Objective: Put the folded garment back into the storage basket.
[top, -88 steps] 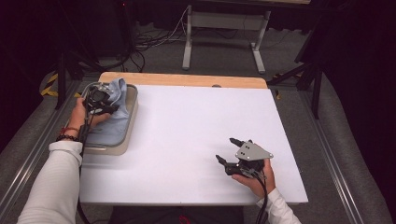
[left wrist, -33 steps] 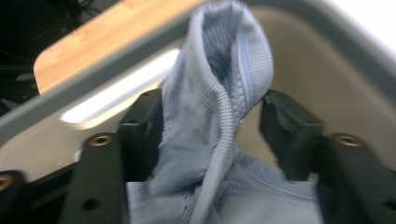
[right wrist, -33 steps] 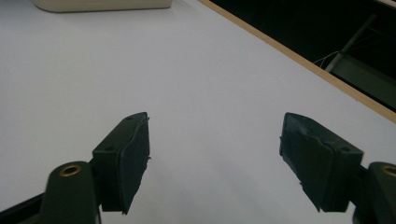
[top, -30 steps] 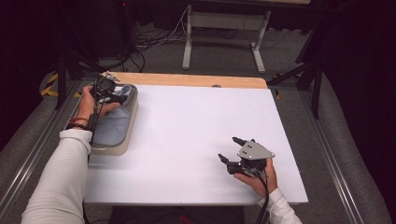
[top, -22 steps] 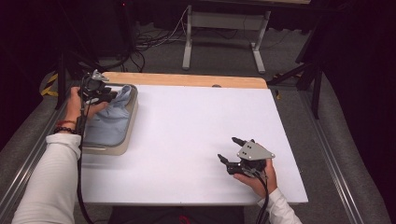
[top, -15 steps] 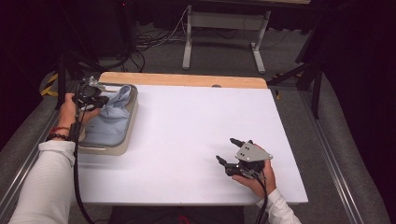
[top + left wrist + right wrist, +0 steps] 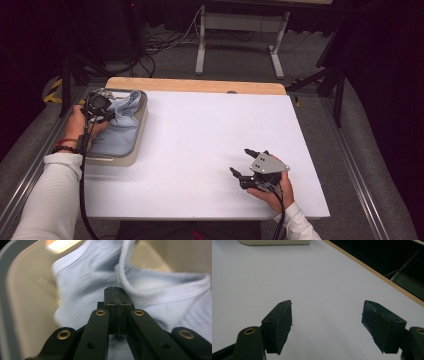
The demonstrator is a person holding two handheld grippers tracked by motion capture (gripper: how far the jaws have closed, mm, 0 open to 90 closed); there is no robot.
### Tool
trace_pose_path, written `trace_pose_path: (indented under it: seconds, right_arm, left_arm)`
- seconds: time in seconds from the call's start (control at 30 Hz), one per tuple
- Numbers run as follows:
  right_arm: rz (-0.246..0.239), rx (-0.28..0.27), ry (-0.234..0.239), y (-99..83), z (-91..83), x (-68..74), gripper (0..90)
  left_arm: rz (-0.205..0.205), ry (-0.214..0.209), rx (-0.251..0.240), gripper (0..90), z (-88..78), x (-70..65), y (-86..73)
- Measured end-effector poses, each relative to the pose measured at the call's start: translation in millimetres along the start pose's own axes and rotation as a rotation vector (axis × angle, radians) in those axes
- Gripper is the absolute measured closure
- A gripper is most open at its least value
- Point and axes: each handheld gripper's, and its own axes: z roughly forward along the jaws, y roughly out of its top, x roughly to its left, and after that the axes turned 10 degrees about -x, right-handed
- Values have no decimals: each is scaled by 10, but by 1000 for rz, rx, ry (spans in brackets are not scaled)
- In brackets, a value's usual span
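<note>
Pale-blue ribbed cotton garment [image 7: 160, 290] in the beige plastic tub [image 7: 131, 152] is pinched by the left hand-held gripper [image 7: 115, 293], just clenched to lift it; the right hand-held gripper [image 7: 327, 322] rests released on the white bench [image 7: 210, 140].

White table [image 7: 210, 135]; beige tray [image 7: 131, 155] upon it

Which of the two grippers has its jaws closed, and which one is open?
The left gripper is closed, its jaws pressed together on the light blue cloth inside the beige tub. The right gripper stands wide open above the bare white table.
</note>
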Motion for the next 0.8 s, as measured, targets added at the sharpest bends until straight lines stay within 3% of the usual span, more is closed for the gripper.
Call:
trace_pose_path:
  seconds: [0.13,0.37,0.43,0.5,0.57,0.7,0.73,0.8]
  right_arm:
    - [5,3,-3,-8,-1,-12,252]
    - [8,9,3,-20,2,-9,251]
    - [7,9,5,-21,1,0,251]
    - [2,16,2,-28,4,-4,251]
    - [3,15,1,-31,5,-7,251]
    - [3,1,-5,-23,-20,-10,253]
    - [1,-1,-7,-20,-23,-14,254]
    - [2,0,-6,-21,-23,-15,253]
  left_arm:
    - [70,-15,12,891,98,-172,101]
    - [42,-46,6,893,262,-231,91]
    - [55,-49,34,893,313,-255,74]
    - [56,-48,33,893,320,-250,71]
    - [59,-41,26,892,296,-238,79]
    - [38,-34,-97,884,83,-179,96]
    - [35,-13,-122,884,-14,-137,90]
    - [26,-3,-123,886,-102,-92,58]
